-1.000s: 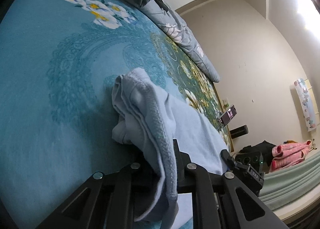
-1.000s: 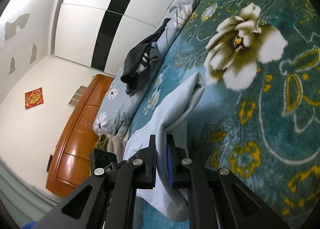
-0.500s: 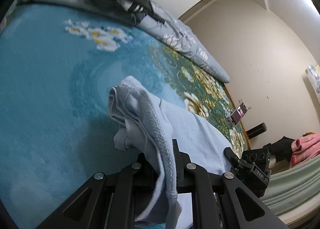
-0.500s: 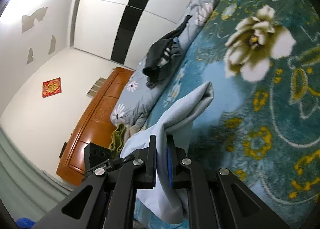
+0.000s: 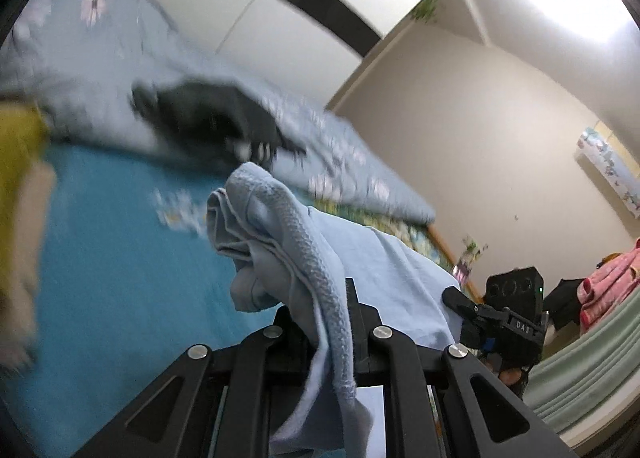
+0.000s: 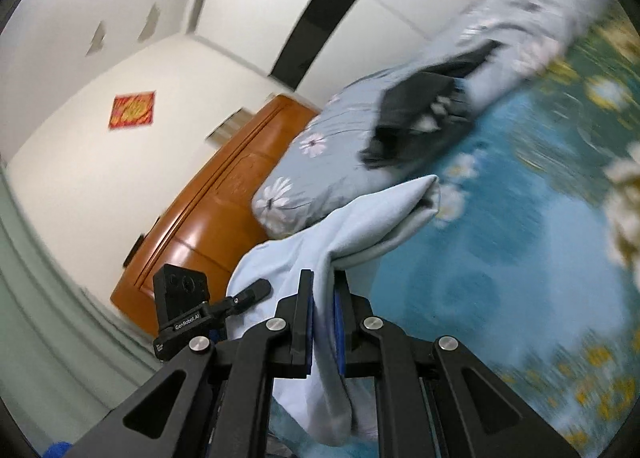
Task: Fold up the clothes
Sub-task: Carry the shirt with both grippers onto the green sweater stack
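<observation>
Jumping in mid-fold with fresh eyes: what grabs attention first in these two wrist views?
The light blue garment dominates, bunched and draped over the shut left gripper, and also pinched in the right gripper. Behind it lies the teal floral bedspread, with a dark garment on the grey floral quilt by the orange wooden headboard.

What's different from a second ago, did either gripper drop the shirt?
No drop. Both grippers have swung upward with the light blue garment: the views now take in more wall, wardrobe and the grey quilt, less teal blanket, and the background is motion-blurred. The left gripper and right gripper stay clamped on the same edges of the cloth, which hangs between them as before.
</observation>
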`<action>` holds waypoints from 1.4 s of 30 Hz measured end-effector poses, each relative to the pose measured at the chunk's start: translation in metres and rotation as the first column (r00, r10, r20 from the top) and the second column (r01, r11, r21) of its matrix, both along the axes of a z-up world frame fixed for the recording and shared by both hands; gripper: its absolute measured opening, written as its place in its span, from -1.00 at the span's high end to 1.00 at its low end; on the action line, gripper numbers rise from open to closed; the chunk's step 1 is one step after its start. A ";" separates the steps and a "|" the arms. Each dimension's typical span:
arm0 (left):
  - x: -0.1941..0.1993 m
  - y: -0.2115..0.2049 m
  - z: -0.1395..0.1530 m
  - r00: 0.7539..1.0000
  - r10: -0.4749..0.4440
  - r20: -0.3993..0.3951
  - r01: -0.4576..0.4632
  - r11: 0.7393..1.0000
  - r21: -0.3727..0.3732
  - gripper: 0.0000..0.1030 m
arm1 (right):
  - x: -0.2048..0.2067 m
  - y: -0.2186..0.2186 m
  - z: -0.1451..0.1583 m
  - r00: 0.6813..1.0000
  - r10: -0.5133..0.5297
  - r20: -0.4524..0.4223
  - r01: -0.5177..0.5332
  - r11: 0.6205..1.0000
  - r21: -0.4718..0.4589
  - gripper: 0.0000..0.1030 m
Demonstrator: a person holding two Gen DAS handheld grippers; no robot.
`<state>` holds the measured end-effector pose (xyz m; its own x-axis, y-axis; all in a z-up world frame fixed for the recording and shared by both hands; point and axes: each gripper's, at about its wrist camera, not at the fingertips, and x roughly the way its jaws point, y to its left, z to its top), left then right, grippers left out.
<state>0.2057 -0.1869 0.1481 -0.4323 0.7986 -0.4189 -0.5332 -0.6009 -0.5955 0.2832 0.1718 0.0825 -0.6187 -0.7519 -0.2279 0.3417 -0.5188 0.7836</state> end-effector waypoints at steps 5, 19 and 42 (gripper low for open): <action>-0.024 -0.080 0.051 0.989 0.088 -0.119 -0.087 0.996 0.016 0.74 | -0.051 -0.071 0.057 0.990 0.121 -0.066 -0.118 0.992 0.044 0.83; -0.098 -0.299 0.044 0.939 0.340 -0.053 -0.342 0.940 -0.013 0.73 | -0.177 -0.313 0.057 0.922 0.386 0.039 -0.388 0.917 0.095 0.83; -0.125 -0.371 -0.076 0.884 0.444 0.144 -0.437 0.896 -0.082 0.53 | -0.206 -0.356 -0.064 0.891 0.374 0.259 -0.407 0.909 0.090 0.90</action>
